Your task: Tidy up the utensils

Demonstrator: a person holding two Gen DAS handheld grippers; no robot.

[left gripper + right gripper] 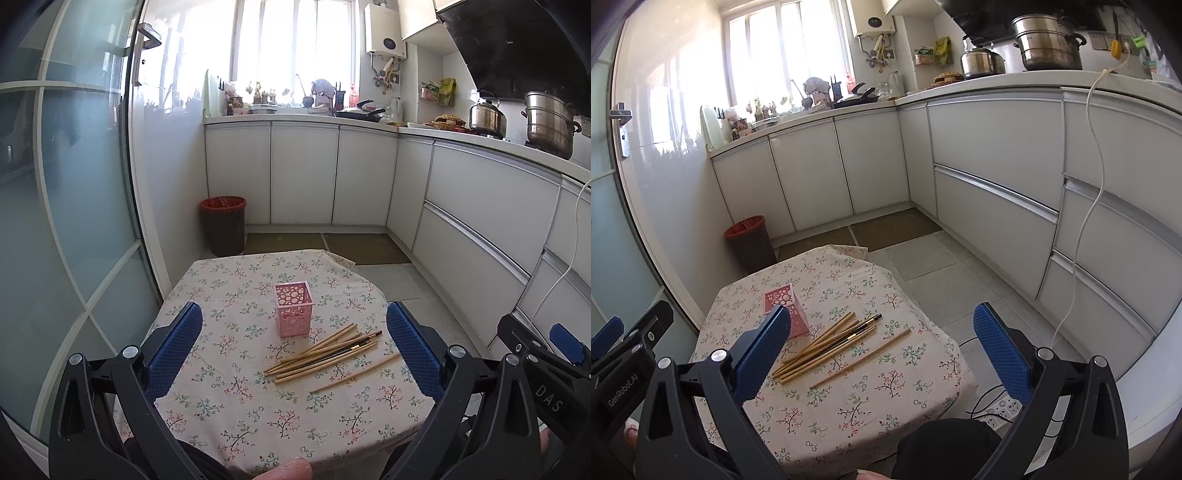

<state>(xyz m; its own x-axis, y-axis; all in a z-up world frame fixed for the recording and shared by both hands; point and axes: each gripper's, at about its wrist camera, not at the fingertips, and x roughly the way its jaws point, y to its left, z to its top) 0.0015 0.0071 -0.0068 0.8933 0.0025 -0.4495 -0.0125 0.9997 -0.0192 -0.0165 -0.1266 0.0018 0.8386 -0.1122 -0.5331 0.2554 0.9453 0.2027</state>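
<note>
Right gripper finger hides pink holder (apparently empty) beside chopsticks.

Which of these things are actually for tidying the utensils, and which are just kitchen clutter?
For the job:
chopsticks
pink holder
left gripper, open
right gripper, open

Just lying about:
bin
steamer pot
kettle
frying pan

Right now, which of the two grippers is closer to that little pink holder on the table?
Left. The pink holder sits centred ahead of the open left gripper, while the right gripper, also open, is off to the holder's right, aimed at the chopsticks.
</note>
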